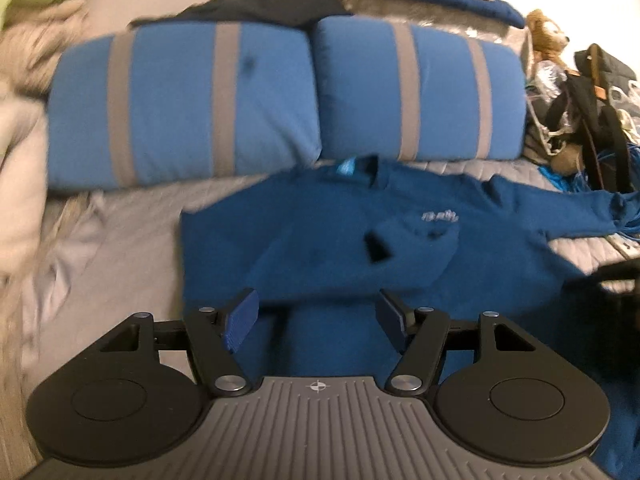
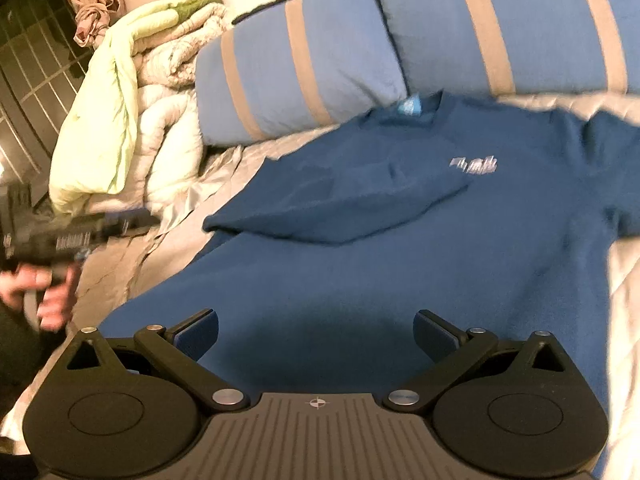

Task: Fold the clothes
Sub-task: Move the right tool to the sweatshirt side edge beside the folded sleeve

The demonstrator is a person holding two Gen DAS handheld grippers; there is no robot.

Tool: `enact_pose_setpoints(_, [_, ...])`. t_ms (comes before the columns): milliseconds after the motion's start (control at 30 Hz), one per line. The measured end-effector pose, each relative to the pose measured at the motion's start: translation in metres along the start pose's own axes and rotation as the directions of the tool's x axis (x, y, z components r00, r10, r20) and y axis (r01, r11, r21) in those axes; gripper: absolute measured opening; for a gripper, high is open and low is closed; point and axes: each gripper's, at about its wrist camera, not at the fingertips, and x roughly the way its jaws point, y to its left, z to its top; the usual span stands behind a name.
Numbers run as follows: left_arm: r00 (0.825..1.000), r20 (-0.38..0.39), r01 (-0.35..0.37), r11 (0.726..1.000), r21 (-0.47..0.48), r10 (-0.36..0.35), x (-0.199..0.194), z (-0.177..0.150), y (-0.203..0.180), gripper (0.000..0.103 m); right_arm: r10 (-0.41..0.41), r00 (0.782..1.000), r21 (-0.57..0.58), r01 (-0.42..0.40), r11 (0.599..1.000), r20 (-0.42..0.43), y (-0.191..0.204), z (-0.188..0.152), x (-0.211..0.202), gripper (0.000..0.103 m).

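Home bedroom (bed (image 1: pixel 132 240), striped pillows (image 1: pixel 184 104), teddy bear (image 1: pixel 546 34))

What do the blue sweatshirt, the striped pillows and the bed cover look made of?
Blue sweatshirt: looks like thick matte knit, probably cotton fleece; soft rounded folds, ribbed collar, no sheen.
Striped pillows: matte woven fabric over plump filling, seemingly cotton; the surface bulges smoothly.
Bed cover: grey quilted textile, stitch lines visible, slightly shiny where it wrinkles, so possibly synthetic. Motion blur leaves the fibres uncertain.

A dark blue cotton T-shirt with a small white chest logo (image 2: pixel 400 232) lies front-up on the bed, one sleeve folded inward across its chest.
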Motion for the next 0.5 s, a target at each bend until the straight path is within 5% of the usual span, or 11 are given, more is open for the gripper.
enact_pose_setpoints(200, [0.999,0.044,-0.014,0.989,-0.148,0.021,-0.003,-0.036,0.009,0.064,-0.067,0.998,-0.143,0.068,0.987,0.015,0.003,0.017,0.0,0.103])
enact_pose_setpoints(500, [0.999,0.026,-0.037,0.99,-0.139,0.041,0.009,-0.046,0.002,0.064,-0.17,0.985,-0.224,0.165,0.961,-0.004,-0.029,0.045,0.041,0.095])
